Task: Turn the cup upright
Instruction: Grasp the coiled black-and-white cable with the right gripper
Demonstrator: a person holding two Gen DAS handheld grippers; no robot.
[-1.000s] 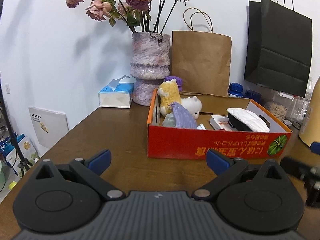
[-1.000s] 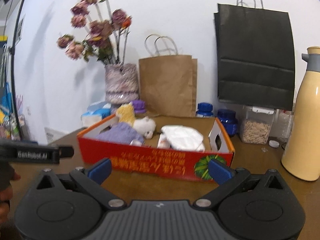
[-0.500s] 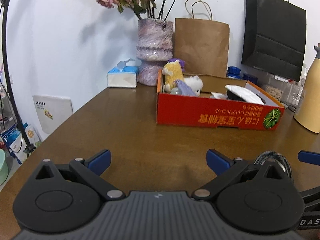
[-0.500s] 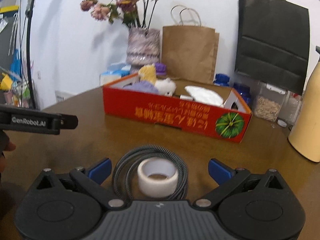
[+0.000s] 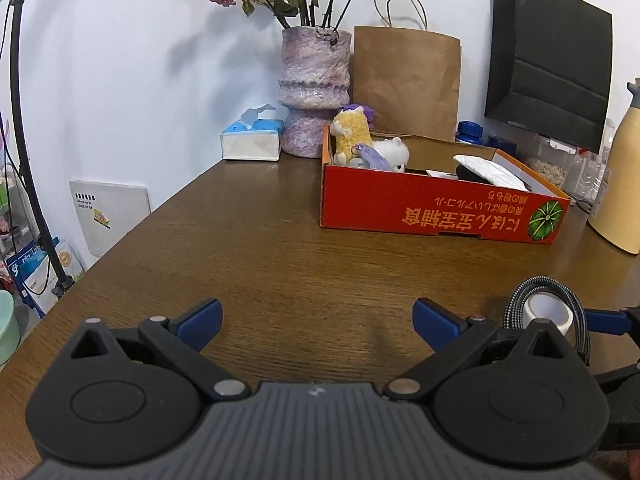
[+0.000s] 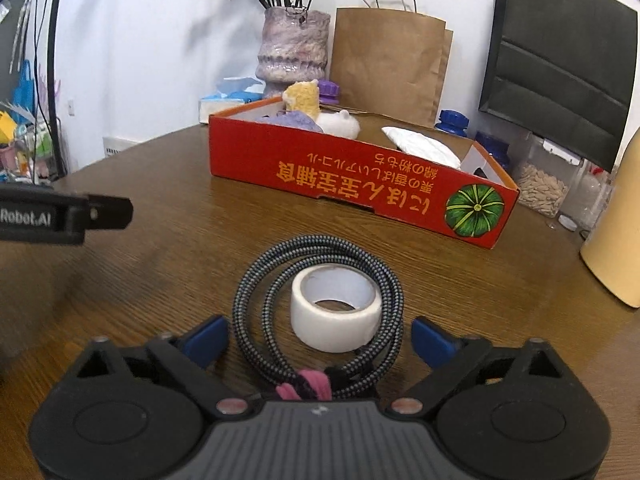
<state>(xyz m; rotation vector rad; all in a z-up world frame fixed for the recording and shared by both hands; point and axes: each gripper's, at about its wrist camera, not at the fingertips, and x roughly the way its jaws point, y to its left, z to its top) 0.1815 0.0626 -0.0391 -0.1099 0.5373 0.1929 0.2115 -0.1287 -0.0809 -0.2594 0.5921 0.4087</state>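
No cup shows in either view. My left gripper (image 5: 318,320) stands open over bare brown table (image 5: 248,256), nothing between its blue fingertips. My right gripper (image 6: 320,338) is open too, low over the table. A white tape roll (image 6: 334,312) ringed by a coiled braided cable (image 6: 256,280) lies between and just ahead of its fingers. In the left wrist view that roll (image 5: 546,312) sits at the right, by a blue finger (image 5: 604,316) of the right gripper. The left gripper's black body (image 6: 64,216) juts in at the left of the right wrist view.
A red cardboard box (image 5: 436,212) holding plush toys and a white packet stands mid-table. Behind it are a purple vase (image 5: 314,88) with dried flowers, a tissue box (image 5: 252,140), a brown paper bag (image 5: 404,80) and a black bag (image 5: 548,76). A cream jug (image 6: 616,248) stands right.
Both grippers have pulled back from the red box and dropped lower. The tape roll and cable came into view and now sit between the right gripper's fingers.
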